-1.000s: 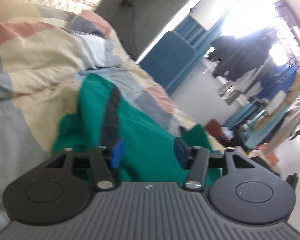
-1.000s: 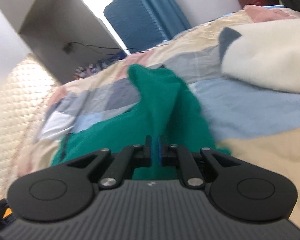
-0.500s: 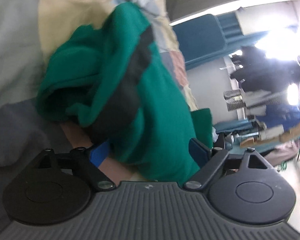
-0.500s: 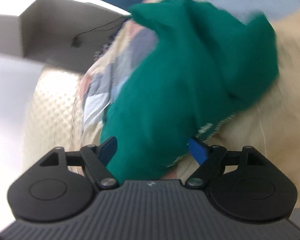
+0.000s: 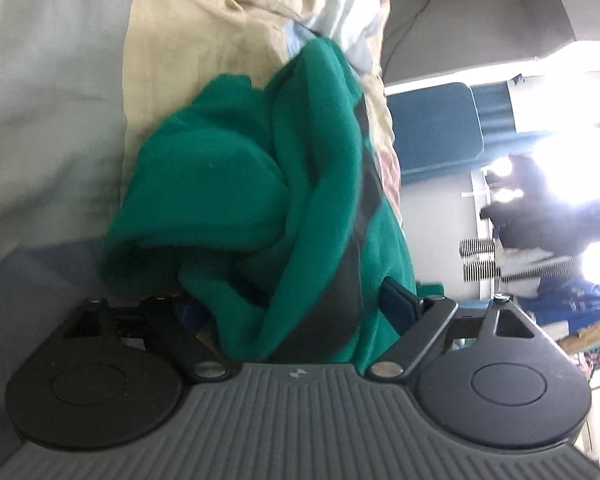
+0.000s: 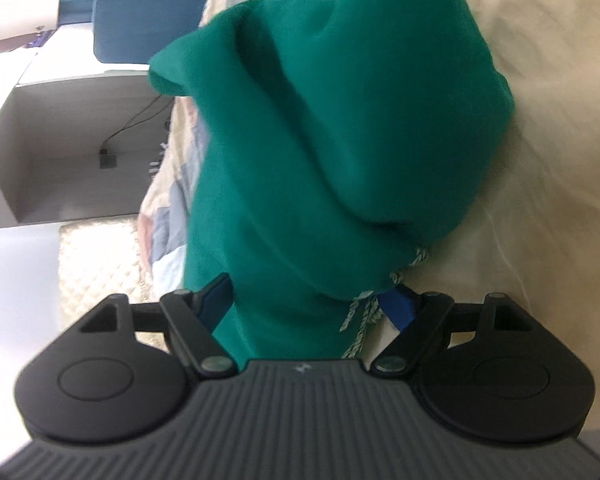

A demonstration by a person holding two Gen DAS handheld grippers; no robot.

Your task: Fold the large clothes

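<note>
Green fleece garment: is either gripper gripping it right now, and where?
Neither. Left gripper and right gripper are wide open; the green fleece garment lies bunched between their pads, unpinched, on the patchwork quilt.

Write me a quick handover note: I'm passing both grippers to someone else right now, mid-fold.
Left gripper: open, green fleece garment with a dark stripe bunched between its fingers, not pinched.
Right gripper: open, the same garment's drawstring end loose between its fingers.
Garment: heaped on the patchwork quilt, crumpled.
Done: no neat fold visible.
Left: regrip, spread flat, fold.
</note>
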